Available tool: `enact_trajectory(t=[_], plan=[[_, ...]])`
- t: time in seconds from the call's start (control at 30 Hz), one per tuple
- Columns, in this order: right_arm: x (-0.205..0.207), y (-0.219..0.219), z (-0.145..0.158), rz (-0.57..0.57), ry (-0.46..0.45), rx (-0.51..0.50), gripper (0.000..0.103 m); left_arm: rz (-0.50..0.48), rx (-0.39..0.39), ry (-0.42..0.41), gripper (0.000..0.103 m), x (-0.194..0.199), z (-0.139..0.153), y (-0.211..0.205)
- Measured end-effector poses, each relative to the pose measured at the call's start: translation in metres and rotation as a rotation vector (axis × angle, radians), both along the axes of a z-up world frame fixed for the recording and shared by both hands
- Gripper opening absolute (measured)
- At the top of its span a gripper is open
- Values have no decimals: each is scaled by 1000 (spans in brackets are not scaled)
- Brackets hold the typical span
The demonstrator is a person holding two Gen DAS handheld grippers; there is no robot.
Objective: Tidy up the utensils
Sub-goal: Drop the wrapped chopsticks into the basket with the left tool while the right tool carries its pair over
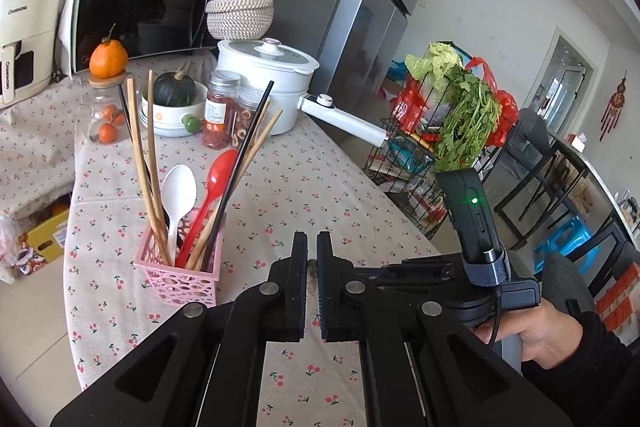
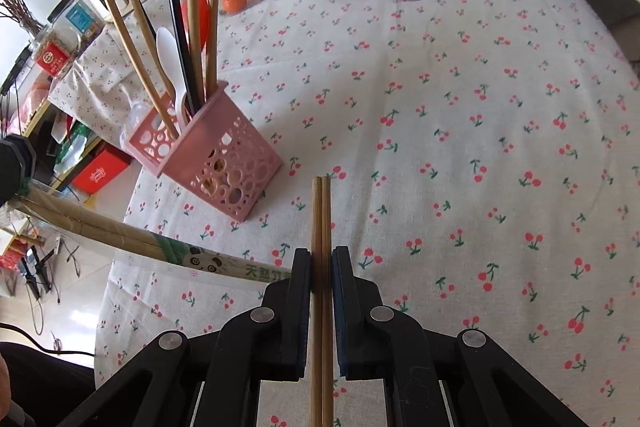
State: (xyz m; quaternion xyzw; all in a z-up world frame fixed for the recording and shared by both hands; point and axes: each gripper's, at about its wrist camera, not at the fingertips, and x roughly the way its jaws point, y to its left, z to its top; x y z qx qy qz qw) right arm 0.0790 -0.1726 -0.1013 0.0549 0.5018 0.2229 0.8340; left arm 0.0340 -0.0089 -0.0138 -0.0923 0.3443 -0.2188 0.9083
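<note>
My right gripper (image 2: 321, 255) is shut on a pair of bamboo chopsticks (image 2: 322, 211); their tips reach forward over the cherry-print tablecloth (image 2: 460, 147). A pink perforated utensil holder (image 2: 216, 155) stands to the front left, with wooden and black chopsticks, a white spoon (image 2: 170, 55) and a red spoon in it. A long chopstick wrapper (image 2: 192, 257) with a panda print hangs in the air from the far left to the right gripper's left finger. My left gripper (image 1: 312, 239) is shut, with a thin brownish scrap between its pads. The same holder (image 1: 180, 275) stands to its left.
Behind the holder stand two spice jars (image 1: 220, 115), a bowl with a dark squash (image 1: 174, 107), a white pot (image 1: 264, 75) with a long handle and a microwave (image 1: 152, 15). A wire rack with greens (image 1: 460, 115) stands past the table's right edge. A hand (image 1: 536, 331) holds the right gripper.
</note>
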Motion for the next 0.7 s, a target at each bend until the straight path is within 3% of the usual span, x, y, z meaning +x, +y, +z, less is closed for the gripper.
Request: enact_trajectory(t=[0.13, 0.23, 0.4, 0.5, 0.6, 0.7], plan=[[-5, -7, 28, -20, -80, 33, 8, 6, -6, -12, 4, -10, 15, 9], [-13, -12, 56, -44, -167, 74, 8, 11, -11, -65, 4, -24, 36, 17], [-33, -21, 105, -108, -377, 104, 8, 73, -7, -216, 4, -47, 87, 37], [-40, -24, 125, -145, -476, 142, 8, 154, 43, -315, 4, -54, 106, 48], [-42, -22, 139, -175, -557, 152, 8, 214, 88, -323, 4, -41, 104, 57], [-40, -19, 144, -200, -592, 175, 8, 222, 132, -267, 4, -15, 86, 62]])
